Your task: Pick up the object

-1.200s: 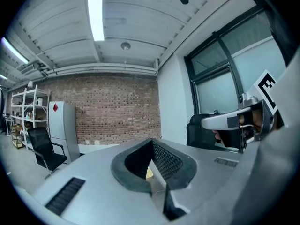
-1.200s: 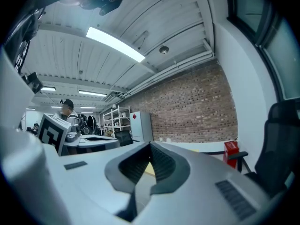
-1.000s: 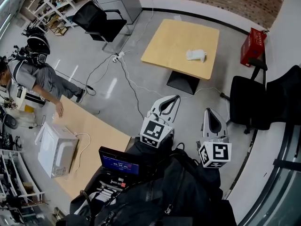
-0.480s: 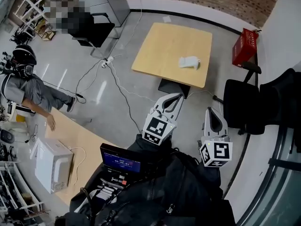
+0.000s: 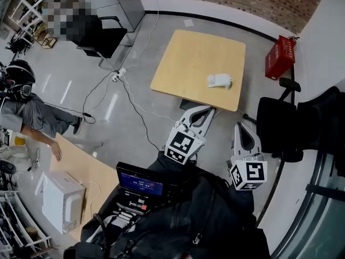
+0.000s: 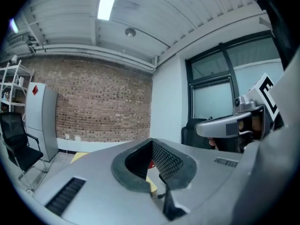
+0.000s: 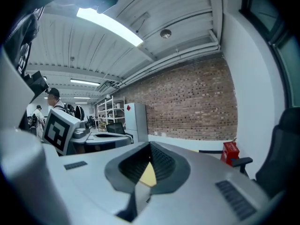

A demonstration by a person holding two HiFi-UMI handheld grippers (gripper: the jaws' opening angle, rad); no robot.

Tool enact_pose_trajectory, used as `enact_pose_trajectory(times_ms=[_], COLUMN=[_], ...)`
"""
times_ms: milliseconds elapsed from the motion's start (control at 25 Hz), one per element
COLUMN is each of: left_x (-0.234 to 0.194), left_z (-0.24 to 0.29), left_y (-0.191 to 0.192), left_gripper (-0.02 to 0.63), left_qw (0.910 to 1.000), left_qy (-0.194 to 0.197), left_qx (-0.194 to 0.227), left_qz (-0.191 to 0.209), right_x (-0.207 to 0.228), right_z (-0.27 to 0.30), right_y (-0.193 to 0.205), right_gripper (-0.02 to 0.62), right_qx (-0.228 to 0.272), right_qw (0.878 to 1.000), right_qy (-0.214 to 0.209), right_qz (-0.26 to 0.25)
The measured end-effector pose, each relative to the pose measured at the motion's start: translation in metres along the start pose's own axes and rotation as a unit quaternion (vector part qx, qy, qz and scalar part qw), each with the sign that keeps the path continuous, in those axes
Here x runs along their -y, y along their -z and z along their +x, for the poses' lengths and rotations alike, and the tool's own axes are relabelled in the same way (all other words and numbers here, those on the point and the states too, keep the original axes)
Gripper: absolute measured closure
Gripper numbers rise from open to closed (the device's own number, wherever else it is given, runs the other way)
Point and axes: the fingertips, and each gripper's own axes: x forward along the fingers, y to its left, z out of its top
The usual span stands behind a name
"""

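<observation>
A white object (image 5: 219, 80) lies on a light wooden table (image 5: 188, 63) ahead of me in the head view. My left gripper (image 5: 208, 110) is held in the air short of the table's near edge, jaws shut with nothing between them. In the left gripper view the left gripper (image 6: 152, 142) points level across the room, and the object is hidden. My right gripper (image 5: 241, 126) hangs beside it to the right, also shut and empty. The right gripper view shows a sliver of the table (image 7: 148, 176) through the right gripper (image 7: 150, 146).
A red box (image 5: 284, 57) stands on the floor right of the table. Black chairs (image 5: 280, 125) crowd the right side. Cables (image 5: 129, 93) run over the grey floor. A person (image 5: 29, 117) bends at a near desk (image 5: 91, 169) bearing a white box (image 5: 59, 198).
The head view has drawn closer to the wooden table, so the white object sits lower in the picture. Both grippers stay shut and side by side.
</observation>
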Motion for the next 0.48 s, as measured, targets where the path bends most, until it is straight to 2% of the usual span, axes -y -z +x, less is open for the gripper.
enact_pose_trajectory(times_ms=[320, 480], left_x=[-0.038, -0.042], left_z=[0.016, 0.022], left_y=[0.015, 0.023], left_gripper=[0.607, 0.607], left_qw=[0.9998, 0.9994], left_qy=[0.003, 0.013], left_qx=[-0.009, -0.016], left_qz=[-0.017, -0.028], right_x=[-0.011, -0.013], right_z=[0.039, 0.045], right_y=[0.003, 0.007], right_gripper=[0.591, 0.591], right_qx=[-0.020, -0.033], right_qw=[1.000, 0.999], right_qy=[0.001, 0.001], right_qz=[-0.009, -0.011])
